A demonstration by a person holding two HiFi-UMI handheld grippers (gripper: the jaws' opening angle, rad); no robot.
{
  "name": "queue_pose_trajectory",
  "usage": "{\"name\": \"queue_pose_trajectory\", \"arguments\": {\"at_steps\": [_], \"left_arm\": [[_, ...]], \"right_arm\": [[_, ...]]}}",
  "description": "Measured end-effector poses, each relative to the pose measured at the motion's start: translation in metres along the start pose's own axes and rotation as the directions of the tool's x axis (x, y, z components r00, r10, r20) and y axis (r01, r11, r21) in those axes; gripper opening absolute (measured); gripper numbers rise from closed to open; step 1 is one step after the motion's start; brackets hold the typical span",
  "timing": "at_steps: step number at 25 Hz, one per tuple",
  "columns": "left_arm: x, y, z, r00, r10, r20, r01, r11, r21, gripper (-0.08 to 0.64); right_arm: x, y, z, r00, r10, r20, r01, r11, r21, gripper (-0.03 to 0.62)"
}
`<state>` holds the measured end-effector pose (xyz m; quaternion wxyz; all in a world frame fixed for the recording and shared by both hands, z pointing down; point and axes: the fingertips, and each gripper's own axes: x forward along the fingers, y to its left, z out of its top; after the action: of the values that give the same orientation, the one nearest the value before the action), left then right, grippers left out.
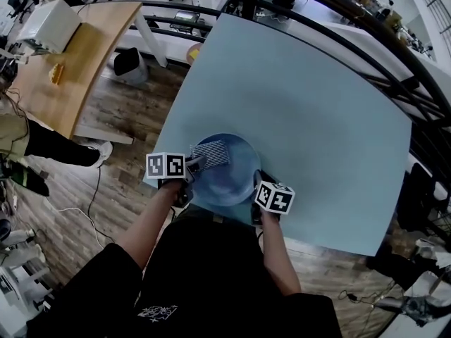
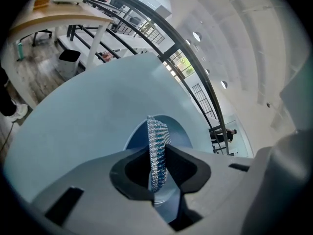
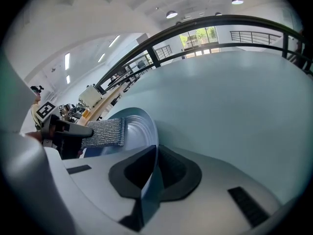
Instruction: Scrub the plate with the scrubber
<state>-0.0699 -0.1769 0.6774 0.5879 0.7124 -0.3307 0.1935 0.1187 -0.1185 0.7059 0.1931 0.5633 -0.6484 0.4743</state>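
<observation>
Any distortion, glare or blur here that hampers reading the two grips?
Head view: heavy fisheye bends the pale blue table, focus sharp. Left gripper view: even light, silvery mesh scrubber crisp in the left claw. Right gripper view: soft sheen on the round blue plate pinched by the right claw, dark corners.

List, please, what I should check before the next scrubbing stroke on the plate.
1. Scrubber grip: ok. The left claw is shut on the silver mesh scrubber.
2. Plate held steady: ok. The right claw is shut on the near rim of the blue plate.
3. Scrubber over the plate: ok. In the head view it sits above the plate's far left part.
4. Scrubber pressed on the plate's surface: cannot tell.
5. Plate lying flat on the table: cannot tell.
</observation>
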Motion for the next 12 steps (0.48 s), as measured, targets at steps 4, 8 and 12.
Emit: {"name": "queue_pose_trajectory", "arguments": {"at_steps": [4, 8, 12], "left_arm": [[-0.012, 0.011, -0.006, 1.000, 0.022, 0.020, -0.021, 0.999, -0.038, 0.084], [-0.025, 0.019, -0.012, 0.998, 0.045, 0.045, -0.042, 0.997, -0.059, 0.084], [-0.037, 0.027, -0.021, 0.996, 0.068, 0.053, -0.064, 0.995, -0.073, 0.084]], "right_arm": [[0.001, 0.000, -0.001, 1.000, 0.001, -0.005, -0.001, 1.000, -0.006, 0.020], [0.000, -0.001, -0.001, 1.000, 0.004, -0.007, -0.004, 1.000, -0.015, 0.020], [0.001, 0.000, -0.002, 1.000, 0.015, -0.012, -0.015, 1.000, -0.022, 0.020]]}}
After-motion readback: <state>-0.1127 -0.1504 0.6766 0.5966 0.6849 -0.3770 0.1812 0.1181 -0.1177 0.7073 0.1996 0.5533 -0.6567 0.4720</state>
